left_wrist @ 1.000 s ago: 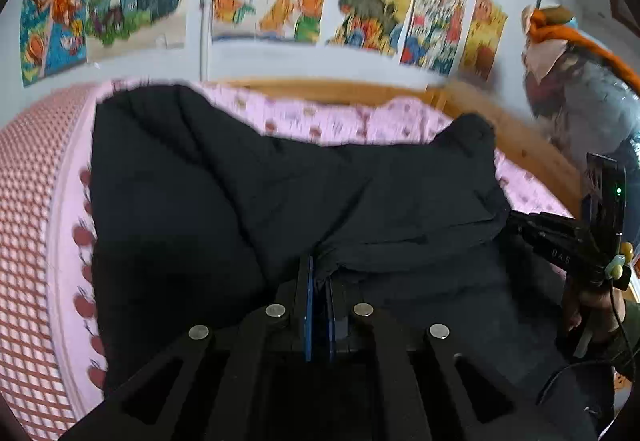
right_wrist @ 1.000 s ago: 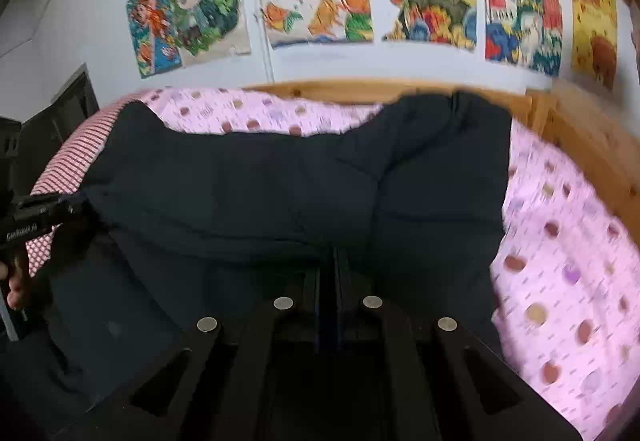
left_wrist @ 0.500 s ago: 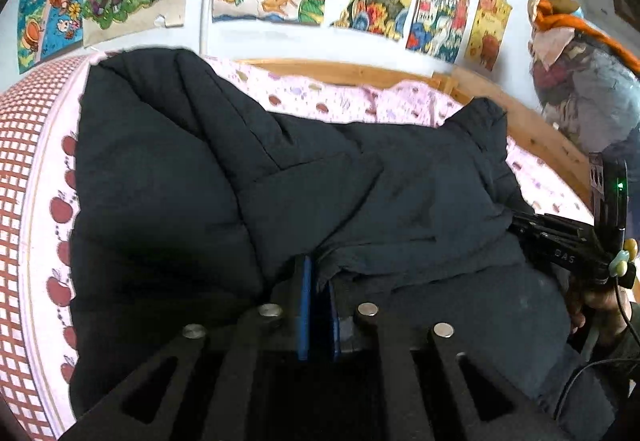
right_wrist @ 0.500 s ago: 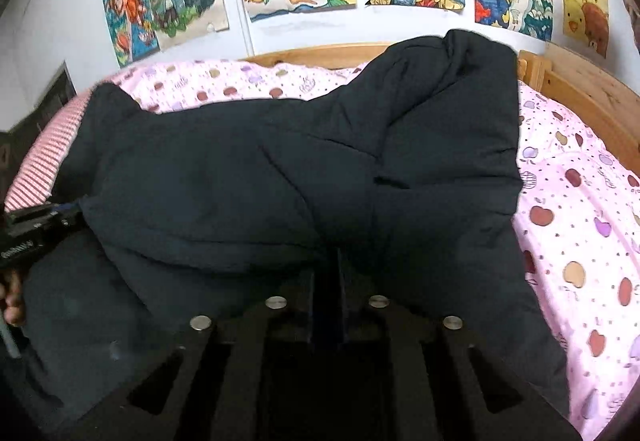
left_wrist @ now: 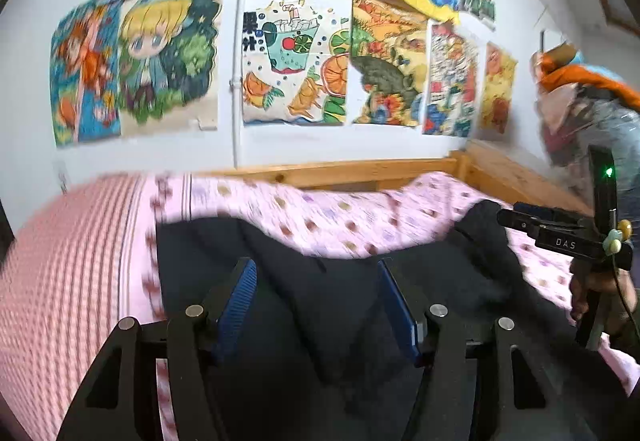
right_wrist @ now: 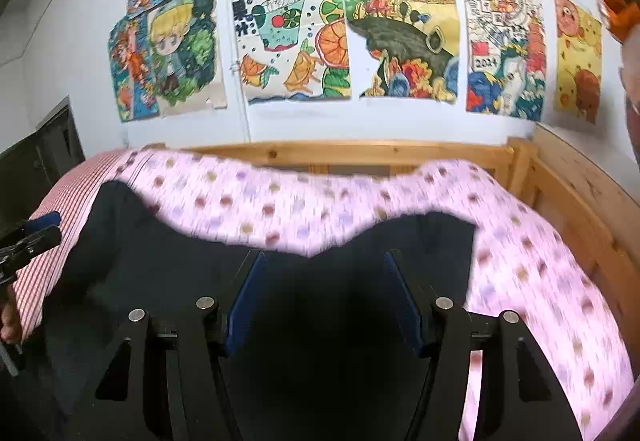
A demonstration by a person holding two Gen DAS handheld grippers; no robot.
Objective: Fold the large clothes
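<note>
A large black padded garment (left_wrist: pixel 340 305) lies folded on the pink bed sheet (left_wrist: pixel 328 213); it also fills the lower part of the right wrist view (right_wrist: pixel 168 261). My left gripper (left_wrist: pixel 316 281) is open just above the garment, its blue pads (left_wrist: pixel 240 293) spread wide and holding nothing. My right gripper (right_wrist: pixel 324 273) is open too, above the garment's near part, with nothing between its pads (right_wrist: pixel 248 289). The right gripper also shows at the right edge of the left wrist view (left_wrist: pixel 560 233). The left gripper's tip shows at the left edge of the right wrist view (right_wrist: pixel 36 229).
A wooden bed frame (right_wrist: pixel 360 153) runs along the far side and right side of the bed. A red striped cover (left_wrist: pixel 60 261) lies at the left. Colourful drawings (right_wrist: pixel 288 41) hang on the wall. Clothes (left_wrist: pixel 592 113) hang at the right.
Both grippers have opened and let go of the black garment. The garment has dropped flat onto the bed, and more of the pink sheet shows beyond it.
</note>
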